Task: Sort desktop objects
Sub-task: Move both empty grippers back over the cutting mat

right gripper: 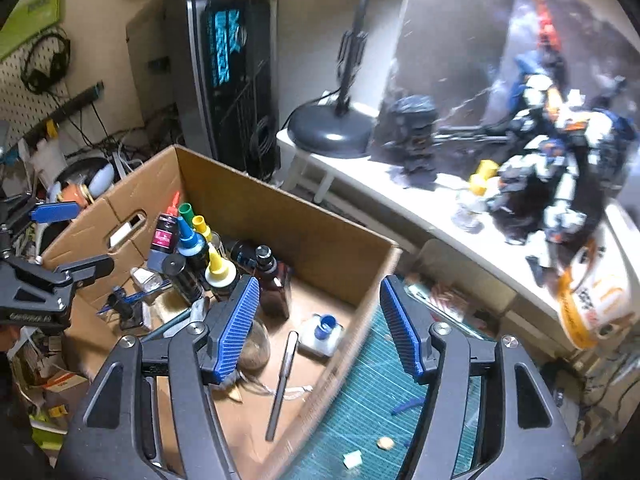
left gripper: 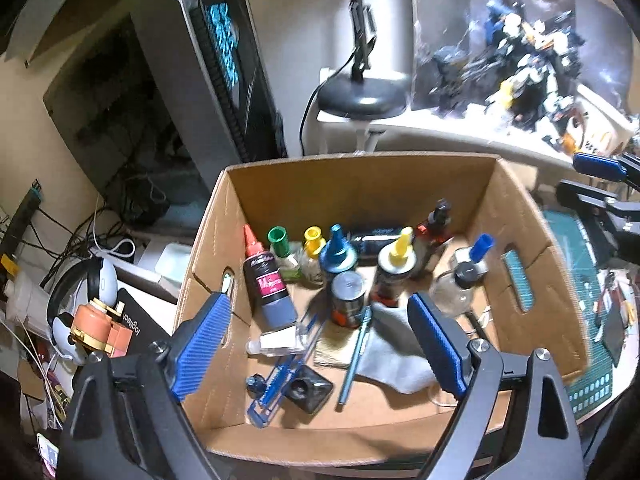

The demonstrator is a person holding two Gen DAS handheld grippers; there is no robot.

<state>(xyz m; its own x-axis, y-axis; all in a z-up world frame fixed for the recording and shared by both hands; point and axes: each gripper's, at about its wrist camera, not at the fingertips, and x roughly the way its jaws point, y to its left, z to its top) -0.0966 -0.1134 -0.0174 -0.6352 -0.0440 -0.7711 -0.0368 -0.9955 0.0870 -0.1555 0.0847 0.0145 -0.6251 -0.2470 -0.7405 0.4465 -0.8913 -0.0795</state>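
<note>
1. Nearest the camera, the left gripper [left gripper: 320, 344] is held above the near part of the cardboard box [left gripper: 360, 184]; its blue fingers [left gripper: 204, 344] are spread wide and released, with nothing between them.
2. The right gripper [right gripper: 320, 328] is held over the box's right wall [right gripper: 348, 360], one finger inside the box and one over the green cutting mat [right gripper: 360, 400] on the worktop; these fingers are also released and empty.
3. Below the left gripper, on the box floor, a grey cloth [left gripper: 396, 352], a pen-like tool [left gripper: 354, 356], a blue plastic sprue [left gripper: 280, 380] and a small clear bottle [left gripper: 276, 342] are seen lying loose.
4. Farther in, upright bottles are gathered: a red-tipped paint bottle [left gripper: 266, 280], a green-capped bottle [left gripper: 284, 252], and a yellow-nozzled bottle [left gripper: 394, 268].
5. The step in hand is judged to be the pause between a placement and the next pick, since both grippers are empty above an already filled box.
6. On the mat, a short blue piece [right gripper: 408, 404] and small scraps [right gripper: 352, 459] are left outside the box; farther off, a yellow-capped bottle [right gripper: 476, 196] stands on the white shelf [right gripper: 400, 196].
7. For the next move, the right gripper would need to be carried clear of the box wall, lowered over one remaining item, and its fingers aligned astride it before being clenched.
</note>
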